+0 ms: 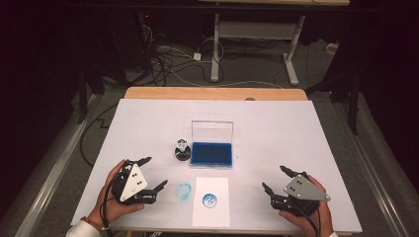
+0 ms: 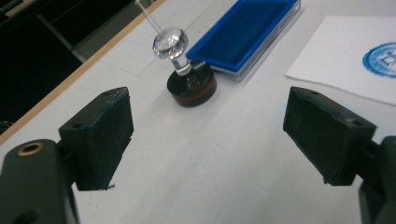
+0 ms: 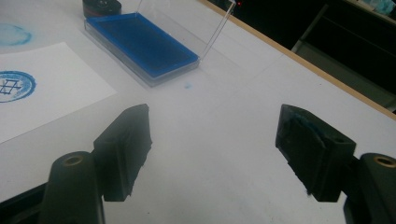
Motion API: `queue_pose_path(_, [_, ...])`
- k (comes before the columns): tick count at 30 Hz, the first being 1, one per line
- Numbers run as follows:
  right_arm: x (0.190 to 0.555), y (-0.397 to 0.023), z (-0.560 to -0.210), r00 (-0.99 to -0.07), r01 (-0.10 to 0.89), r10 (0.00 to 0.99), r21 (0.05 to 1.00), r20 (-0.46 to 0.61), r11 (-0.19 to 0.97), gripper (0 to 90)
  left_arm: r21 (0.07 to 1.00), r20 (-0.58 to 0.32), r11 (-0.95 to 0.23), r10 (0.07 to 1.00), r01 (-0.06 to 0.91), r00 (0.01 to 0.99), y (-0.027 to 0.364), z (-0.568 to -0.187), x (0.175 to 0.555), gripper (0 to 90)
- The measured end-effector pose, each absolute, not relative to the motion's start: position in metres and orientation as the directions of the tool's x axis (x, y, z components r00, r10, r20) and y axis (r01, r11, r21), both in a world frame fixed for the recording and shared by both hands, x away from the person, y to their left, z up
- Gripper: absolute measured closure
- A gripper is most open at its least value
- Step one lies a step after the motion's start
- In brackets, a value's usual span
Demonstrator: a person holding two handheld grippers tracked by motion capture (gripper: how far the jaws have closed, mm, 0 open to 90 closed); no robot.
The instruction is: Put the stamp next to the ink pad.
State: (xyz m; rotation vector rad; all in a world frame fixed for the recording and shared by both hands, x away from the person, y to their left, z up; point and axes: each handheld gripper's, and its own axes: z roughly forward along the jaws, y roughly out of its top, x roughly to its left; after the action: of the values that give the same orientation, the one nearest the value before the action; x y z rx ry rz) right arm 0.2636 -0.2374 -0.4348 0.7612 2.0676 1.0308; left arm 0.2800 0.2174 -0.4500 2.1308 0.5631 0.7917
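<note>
The left gripper [image 1: 153, 174] rests low over the white table cover [image 1: 296, 128], its jaws standing wide apart with nothing between them. In the left gripper view the stamp [image 2: 189, 77], a round black base with a red band and a clear knob on a short stem, stands upright ahead of the jaws, a little toward the left one and well apart from both. Just beyond the stamp, touching or nearly touching it, lies the blue ink pad [image 2: 250, 35] in its clear case, with the transparent lid [image 1: 212, 131] raised behind it. Ahead of the left gripper's right jaw lies the white sheet of paper [image 2: 336, 60], bearing a round blue stamped mark [image 2: 380, 58]. In the high view a fainter blue smear [image 1: 183, 190] sits on the cover between the left gripper and the sheet, just beside the sheet's edge. The right gripper [image 1: 275, 180] is held on the other side of the sheet, its jaws also spread and empty. From its own view the ink pad lies ahead and to the left of the jaws, with the stamp's base just past the pad's far corner. A small blue speck [image 3: 188, 86] shows on the cover near the pad's edge, perhaps ink, though it is too small to tell.
</note>
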Motion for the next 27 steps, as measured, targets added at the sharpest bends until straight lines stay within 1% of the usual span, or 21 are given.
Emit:
queue_pose_path(2, [0.264,-0.237,-0.435,-0.587,0.195,0.745,0.837,-0.317,0.511,26.9,0.789,0.329,-0.594,0.622,0.155,0.710,0.220,-0.456,0.280,15.5])
queue_pose_path(3, [0.264,-0.237,-0.435,-0.588,0.196,0.744,0.836,-0.318,0.512,26.9,0.783,0.333,-0.600,0.624,0.160,0.707,0.221,-0.458,0.280,15.5])
queue_pose_path(6, [0.265,-0.236,-0.436,-0.593,0.196,0.740,0.834,-0.318,0.515,26.9,0.781,0.294,-0.590,0.635,0.203,0.715,0.225,-0.467,0.279,15.5])
queue_pose_path(8, [0.265,-0.236,-0.436,-0.594,0.197,0.740,0.834,-0.317,0.515,26.9,0.764,0.303,-0.608,0.631,0.214,0.714,0.227,-0.472,0.278,15.5])
queue_pose_path(9, [0.265,-0.236,-0.436,-0.595,0.197,0.739,0.834,-0.316,0.516,26.9,0.761,0.284,-0.606,0.632,0.232,0.722,0.229,-0.475,0.278,15.5])
queue_pose_path(13, [0.264,-0.238,-0.438,-0.595,0.206,0.741,0.832,-0.311,0.515,26.9,0.747,0.272,-0.614,0.634,0.257,0.724,0.233,-0.481,0.275,15.5])
queue_pose_path(19, [0.263,-0.240,-0.437,-0.594,0.200,0.743,0.837,-0.310,0.509,26.9,0.727,0.291,-0.634,0.630,0.262,0.720,0.231,-0.483,0.273,15.5])
queue_pose_path(27, [0.261,-0.238,-0.437,-0.599,0.195,0.733,0.829,-0.322,0.524,26.9,0.747,0.287,-0.618,0.633,0.245,0.719,0.232,-0.478,0.273,15.5])
